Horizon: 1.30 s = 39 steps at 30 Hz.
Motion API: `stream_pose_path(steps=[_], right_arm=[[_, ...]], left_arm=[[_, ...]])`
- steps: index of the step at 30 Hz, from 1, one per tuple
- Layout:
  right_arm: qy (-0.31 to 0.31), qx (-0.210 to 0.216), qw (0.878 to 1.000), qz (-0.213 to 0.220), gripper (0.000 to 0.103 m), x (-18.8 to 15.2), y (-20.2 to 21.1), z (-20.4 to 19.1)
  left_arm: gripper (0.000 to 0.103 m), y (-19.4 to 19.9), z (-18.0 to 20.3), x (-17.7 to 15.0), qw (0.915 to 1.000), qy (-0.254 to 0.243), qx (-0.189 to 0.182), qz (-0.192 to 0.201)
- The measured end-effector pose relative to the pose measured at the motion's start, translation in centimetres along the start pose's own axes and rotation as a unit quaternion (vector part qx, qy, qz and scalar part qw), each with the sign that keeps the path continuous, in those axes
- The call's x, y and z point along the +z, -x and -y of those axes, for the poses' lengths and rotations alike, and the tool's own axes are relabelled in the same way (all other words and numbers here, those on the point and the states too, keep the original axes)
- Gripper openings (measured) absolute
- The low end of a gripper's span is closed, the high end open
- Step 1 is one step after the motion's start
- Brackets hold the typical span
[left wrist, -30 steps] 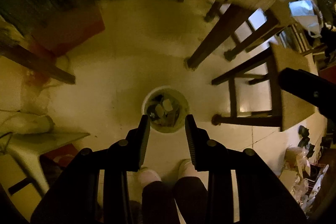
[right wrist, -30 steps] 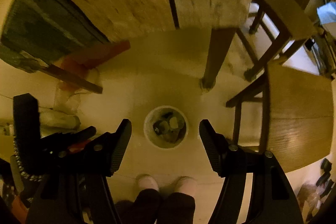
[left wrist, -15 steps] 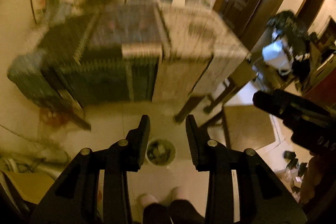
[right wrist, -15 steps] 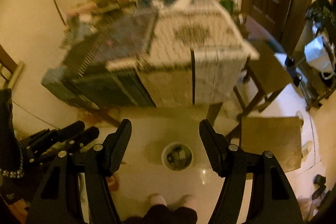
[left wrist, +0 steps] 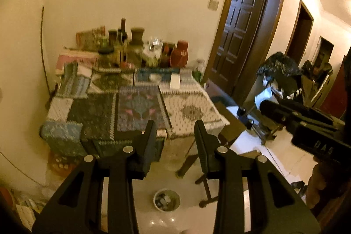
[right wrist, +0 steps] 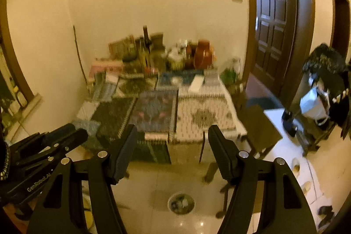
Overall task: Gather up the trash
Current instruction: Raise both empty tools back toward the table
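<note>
Bin (left wrist: 166,200): small round pail on the tiled floor in front of the table (left wrist: 193,112), already part full of scraps.
Left gripper (left wrist: 175,131): jaws narrowly parted, nothing between them.
Right gripper (right wrist: 172,137): jaws wider apart, likewise empty.
Bottles (left wrist: 122,45): crowded with jars along the table's back edge by the wall.
Hazards, as judged: reaching among this glassware for trash could topple it; dim, blurred views could make a useful item look like rubbish; scraps dropped from table height may miss the small bin.
</note>
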State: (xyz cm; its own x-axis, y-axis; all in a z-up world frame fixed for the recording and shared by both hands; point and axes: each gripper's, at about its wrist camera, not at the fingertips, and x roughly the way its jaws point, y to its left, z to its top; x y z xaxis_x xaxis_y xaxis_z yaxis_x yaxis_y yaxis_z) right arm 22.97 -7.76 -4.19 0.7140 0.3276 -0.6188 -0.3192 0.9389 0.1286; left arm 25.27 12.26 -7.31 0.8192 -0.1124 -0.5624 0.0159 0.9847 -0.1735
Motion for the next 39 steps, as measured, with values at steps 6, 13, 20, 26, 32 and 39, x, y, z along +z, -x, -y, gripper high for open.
stream_pose_path(steps=[6, 13, 20, 26, 32, 39], right_arm=[[-0.007, -0.010, 0.999, 0.048, 0.079, 1.7, 1.9, 0.1], [-0.022, -0.012, 0.997, 0.070, 0.092, 3.2, 1.2, 1.6], [-0.012, -0.003, 0.997, 0.080, 0.092, 5.9, -1.9, 4.3], [-0.005, 0.011, 0.997, 0.079, 0.092, 9.7, -5.2, 7.6], [0.006, 0.031, 0.997, 0.066, 0.092, 13.1, -8.8, 10.8], [0.011, 0.042, 0.998, 0.044, 0.092, 14.9, -13.1, 12.8]], left_arm=[[0.061, 2.9, -0.3, 1.7, 0.9987, -0.010, 0.015, 0.047], [0.076, 1.8, -0.2, 3.5, 0.9973, -0.008, 0.029, 0.067], [0.079, -2.4, 1.0, 6.3, 0.9965, -0.010, 0.040, 0.072], [0.079, -7.9, 2.7, 10.9, 0.9960, 0.002, 0.043, 0.078], [0.079, -13.2, 4.5, 14.4, 0.9949, 0.022, 0.053, 0.082], [0.079, -18.4, 5.1, 16.4, 0.9947, 0.033, 0.073, 0.063]])
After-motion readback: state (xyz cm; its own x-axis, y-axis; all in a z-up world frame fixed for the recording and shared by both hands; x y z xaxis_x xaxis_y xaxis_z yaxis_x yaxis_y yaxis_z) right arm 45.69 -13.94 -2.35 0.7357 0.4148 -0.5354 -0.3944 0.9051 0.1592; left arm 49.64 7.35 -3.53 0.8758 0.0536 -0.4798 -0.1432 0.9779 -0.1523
